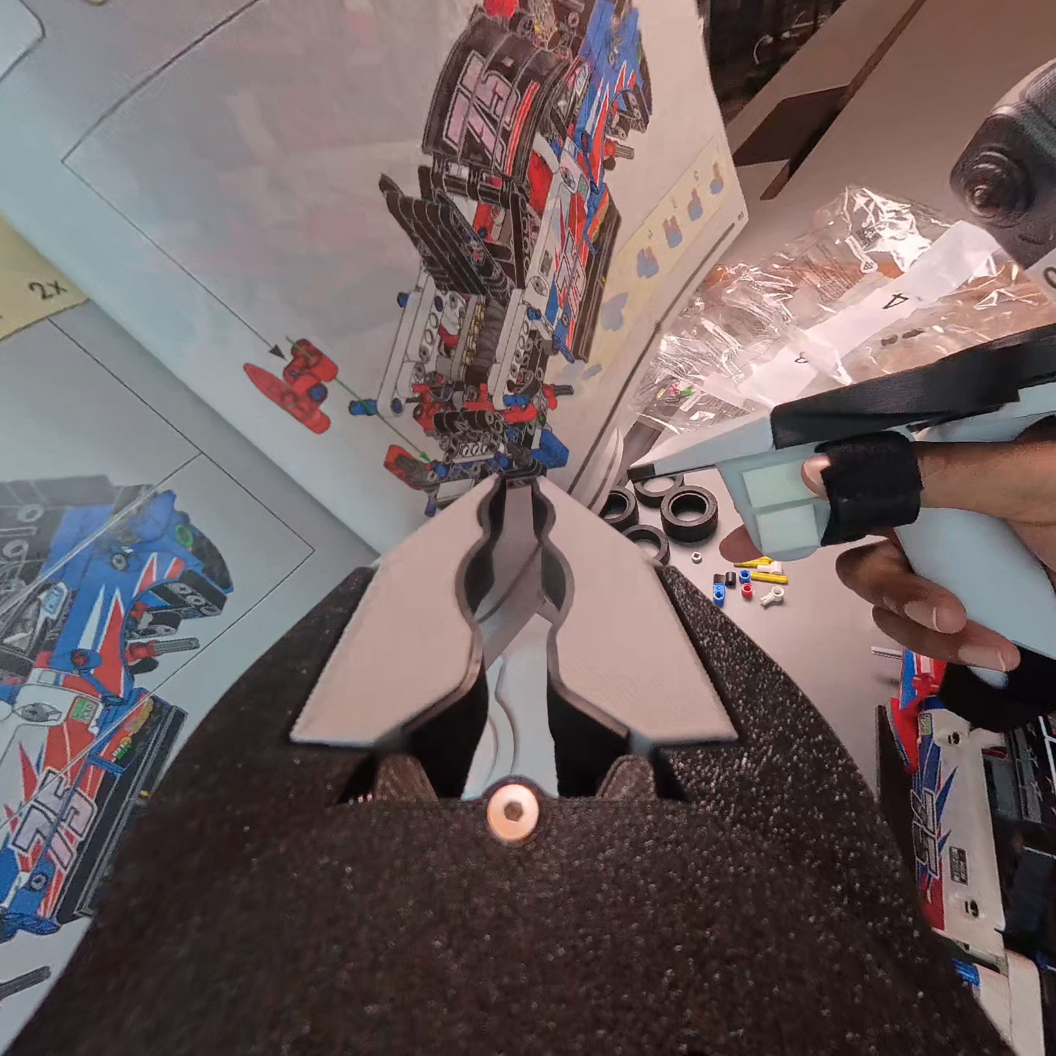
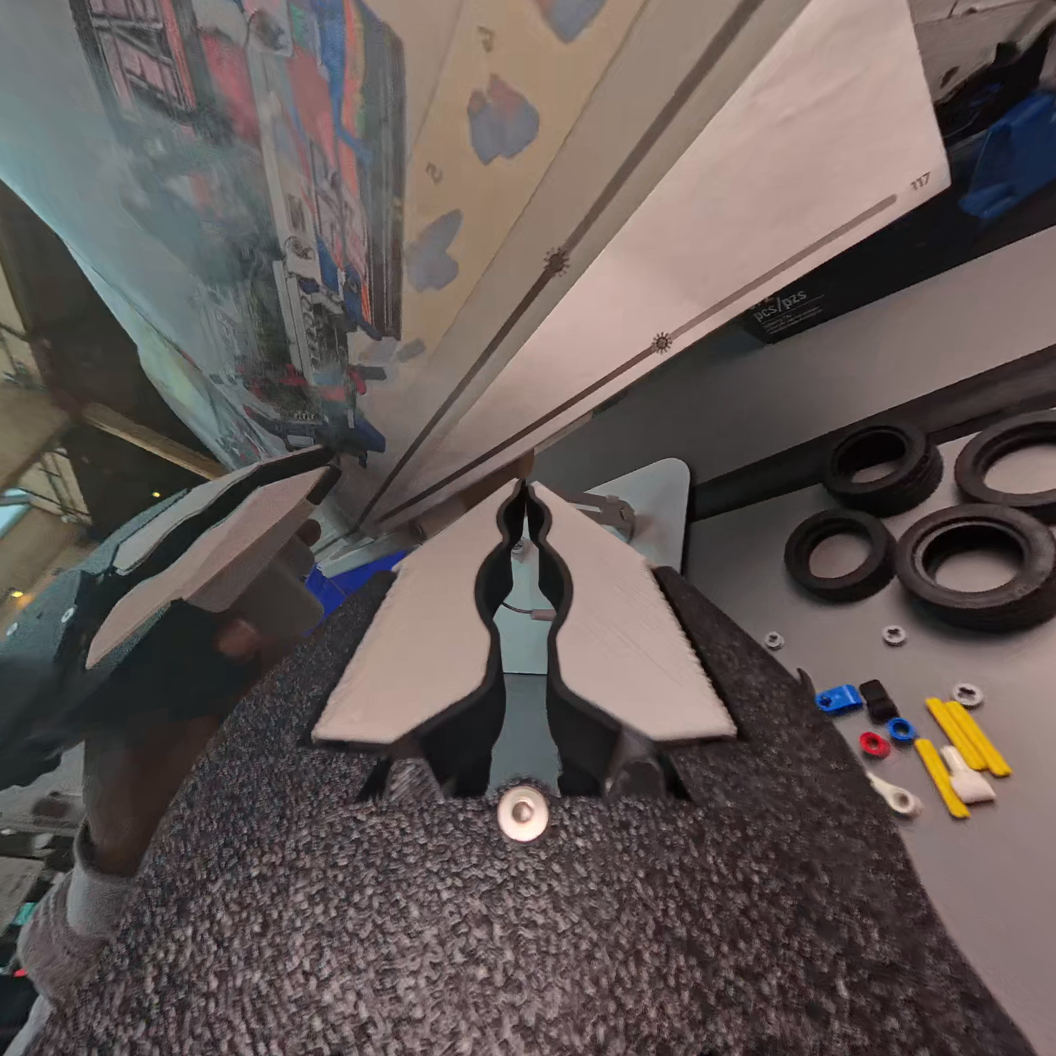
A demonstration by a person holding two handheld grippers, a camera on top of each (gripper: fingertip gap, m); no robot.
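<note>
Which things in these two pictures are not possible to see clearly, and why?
- Left wrist view: toy car model, cut by the right edge, partly behind the hand.
- Right wrist view: booklet page, blurred.
- Right wrist view: whether the right claw pinches the page edge, too small to tell.

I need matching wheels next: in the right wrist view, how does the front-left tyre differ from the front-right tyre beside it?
The front-left tyre is clearly smaller than the front-right tyre, with a narrower hole. The front-left tyre lies nearer the right gripper, and the front-right tyre lies nearer the picture's edge. Both are black, hubless and lying flat on the grey table.
</note>
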